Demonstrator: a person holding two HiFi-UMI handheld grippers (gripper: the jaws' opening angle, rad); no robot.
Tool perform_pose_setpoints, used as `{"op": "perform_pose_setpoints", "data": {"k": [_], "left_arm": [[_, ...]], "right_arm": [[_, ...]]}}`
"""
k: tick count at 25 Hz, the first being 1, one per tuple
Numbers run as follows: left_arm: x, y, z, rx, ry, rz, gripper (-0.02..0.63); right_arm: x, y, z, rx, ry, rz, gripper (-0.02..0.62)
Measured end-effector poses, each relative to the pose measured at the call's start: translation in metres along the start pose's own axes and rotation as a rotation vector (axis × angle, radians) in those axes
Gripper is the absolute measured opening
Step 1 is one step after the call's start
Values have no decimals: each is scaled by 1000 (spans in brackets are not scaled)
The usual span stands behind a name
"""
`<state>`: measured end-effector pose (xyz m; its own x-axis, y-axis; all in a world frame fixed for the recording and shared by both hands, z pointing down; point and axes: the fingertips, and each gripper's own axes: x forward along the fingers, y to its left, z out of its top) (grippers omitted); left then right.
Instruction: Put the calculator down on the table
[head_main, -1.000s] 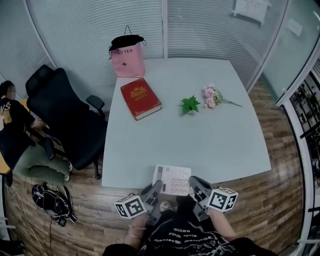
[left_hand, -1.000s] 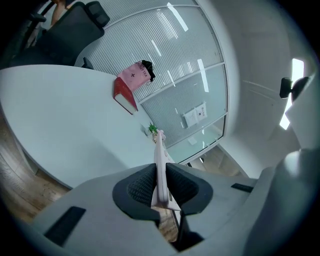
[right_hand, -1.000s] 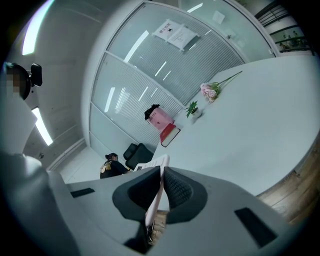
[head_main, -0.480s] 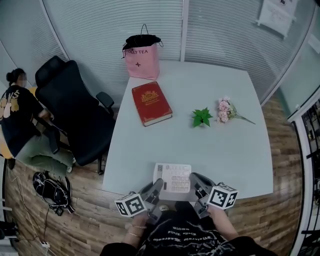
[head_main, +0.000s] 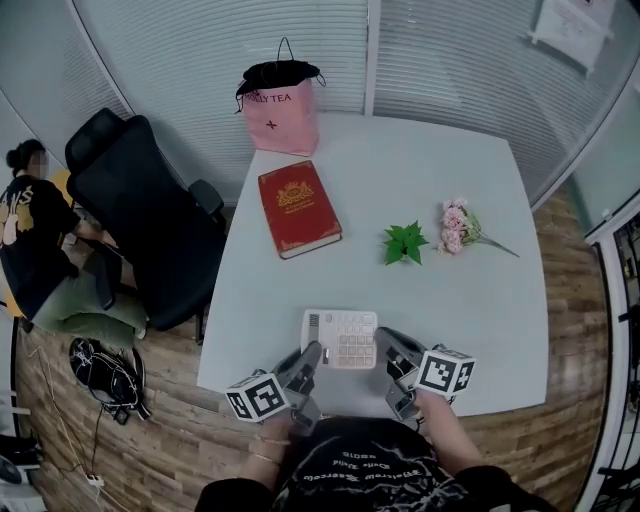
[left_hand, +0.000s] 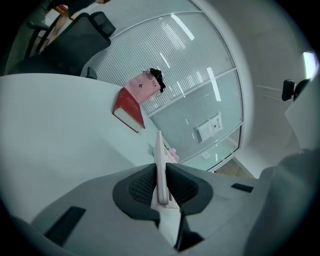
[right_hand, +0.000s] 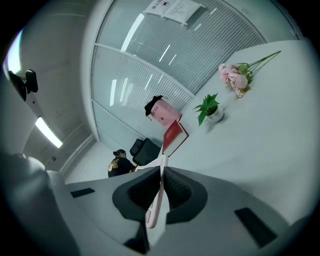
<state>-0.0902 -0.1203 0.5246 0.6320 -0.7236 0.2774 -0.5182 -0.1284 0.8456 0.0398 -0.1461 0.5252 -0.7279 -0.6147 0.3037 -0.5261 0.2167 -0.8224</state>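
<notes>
White calculator (head_main: 341, 338): keys up, over the near edge of the desk (head_main: 470, 300), held level between the two claws; whether its underside touches the desktop cannot be told.
Left claw (head_main: 309, 356): pinching the calculator's left edge; its own view shows the thin casing edge-on, clamped between the dark ribbed pads.
Right claw (head_main: 386, 348): jaws almost together, pinching the calculator's right edge, with the pale casing squeezed between its pads.
Desk surface: pale and plain, standing against a glass wall (head_main: 180, 60).
Red book (head_main: 298, 208): lies flat on the far left part of the desk, well apart from the calculator.
Pink bag (head_main: 282, 115): stands upright at the far left corner, just behind the book, its top and handles black.
Green plant (head_main: 405, 242): small, to the right of the book, about mid-desk.
Pink flowers (head_main: 458, 226): lie just beside the plant on its right, stems pointing right.
Black office chair (head_main: 140, 220): near the desk's left side.
Person (head_main: 30, 240): at the far left, beyond the chair, in a dark top.
Wooden floor (head_main: 160, 440): carries a dark tangle of things (head_main: 105, 372) left of the desk.
</notes>
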Motion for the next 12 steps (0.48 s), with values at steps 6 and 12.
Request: {"op": "perform_pose_setpoints", "data": {"k": [6, 12], "left_arm": [[35, 8, 17, 4, 8, 21, 77], [69, 23, 27, -18, 17, 49, 77]], "right_arm": [[22, -21, 29, -6, 20, -10, 28], [43, -51, 51, 0, 29, -40, 28]]}}
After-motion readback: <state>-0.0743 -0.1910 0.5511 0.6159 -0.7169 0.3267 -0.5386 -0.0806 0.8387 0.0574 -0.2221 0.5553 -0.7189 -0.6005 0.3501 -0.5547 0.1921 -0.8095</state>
